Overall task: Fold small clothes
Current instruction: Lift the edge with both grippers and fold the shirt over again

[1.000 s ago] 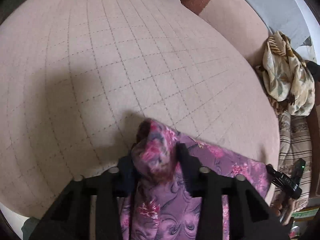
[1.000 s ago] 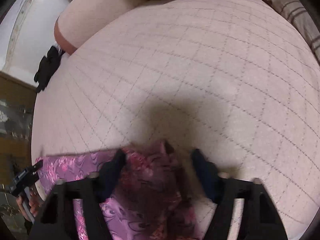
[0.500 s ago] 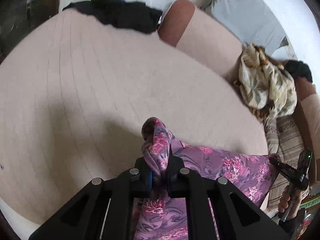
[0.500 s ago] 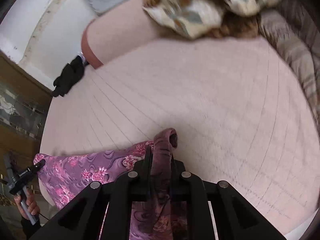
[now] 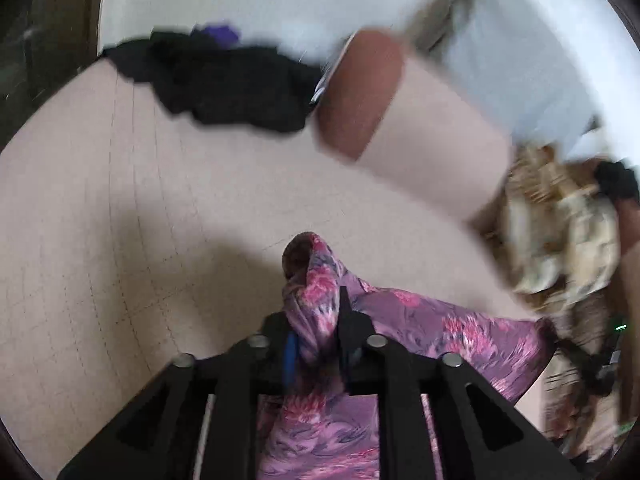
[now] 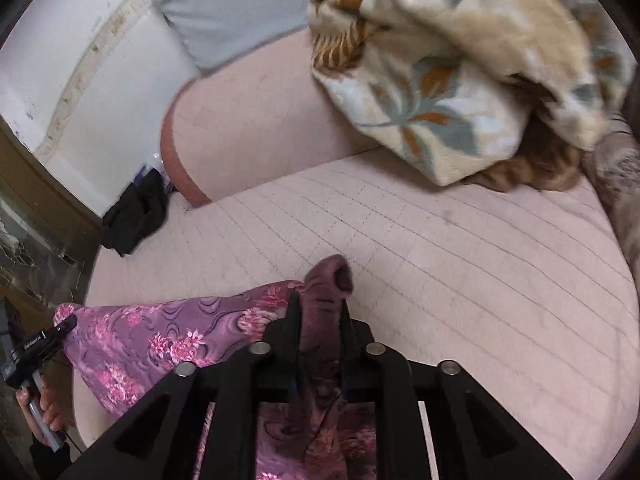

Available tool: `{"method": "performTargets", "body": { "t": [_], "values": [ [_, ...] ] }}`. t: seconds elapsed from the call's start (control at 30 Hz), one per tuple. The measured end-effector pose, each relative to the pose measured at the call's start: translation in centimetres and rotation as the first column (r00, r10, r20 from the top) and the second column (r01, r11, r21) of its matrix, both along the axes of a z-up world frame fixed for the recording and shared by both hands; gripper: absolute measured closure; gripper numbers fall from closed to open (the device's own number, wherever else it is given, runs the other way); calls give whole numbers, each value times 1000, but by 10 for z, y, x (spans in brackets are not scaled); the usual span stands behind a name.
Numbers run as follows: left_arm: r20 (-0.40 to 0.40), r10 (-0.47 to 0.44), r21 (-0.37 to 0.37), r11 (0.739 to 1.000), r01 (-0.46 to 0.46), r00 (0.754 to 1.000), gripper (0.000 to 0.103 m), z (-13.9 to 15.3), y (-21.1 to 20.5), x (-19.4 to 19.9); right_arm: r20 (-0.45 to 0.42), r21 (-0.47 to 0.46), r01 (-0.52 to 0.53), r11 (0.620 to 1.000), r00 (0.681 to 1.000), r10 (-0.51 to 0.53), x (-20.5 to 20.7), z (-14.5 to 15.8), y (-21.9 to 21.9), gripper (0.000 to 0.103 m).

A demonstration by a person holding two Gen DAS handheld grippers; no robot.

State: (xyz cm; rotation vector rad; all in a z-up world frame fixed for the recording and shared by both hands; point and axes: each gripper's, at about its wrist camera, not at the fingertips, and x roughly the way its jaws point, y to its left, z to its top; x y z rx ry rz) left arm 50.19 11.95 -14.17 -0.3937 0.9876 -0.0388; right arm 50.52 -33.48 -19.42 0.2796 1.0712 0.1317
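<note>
A purple garment with pink flowers [image 5: 440,332] hangs stretched between my two grippers above the pink quilted bed [image 5: 120,240]. My left gripper [image 5: 316,320] is shut on one bunched corner of it, which sticks out past the fingertips. My right gripper [image 6: 320,320] is shut on the other bunched corner [image 6: 328,280]. The cloth [image 6: 140,336] spans to the left in the right wrist view, where the left gripper [image 6: 44,344] shows in a hand. The right gripper [image 5: 580,356] shows at the cloth's far end in the left wrist view.
A black garment [image 5: 224,84] lies at the bed's far edge. A pink bolster [image 6: 248,120] and a grey pillow [image 6: 224,4] lie along the wall. A cream floral blanket [image 6: 460,80] is heaped at the far right, with a striped cloth [image 6: 616,176] beside it.
Both grippers closed on the garment's corners and lifted them off the bed. The views tilted up, so the bolster, the pillow and the blanket now fill the upper part.
</note>
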Motion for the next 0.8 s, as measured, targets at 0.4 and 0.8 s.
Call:
{"method": "performTargets", "body": {
  "t": [0.4, 0.8],
  "values": [
    [-161, -9, -136, 991, -13, 987, 56, -67, 0, -164, -171, 217, 50, 975, 985, -13, -168, -70, 7, 33],
    [-239, -26, -243, 969, -34, 971, 56, -77, -42, -141, -254, 273, 134, 953, 965, -63, -163, -88, 13, 57]
  ]
}}
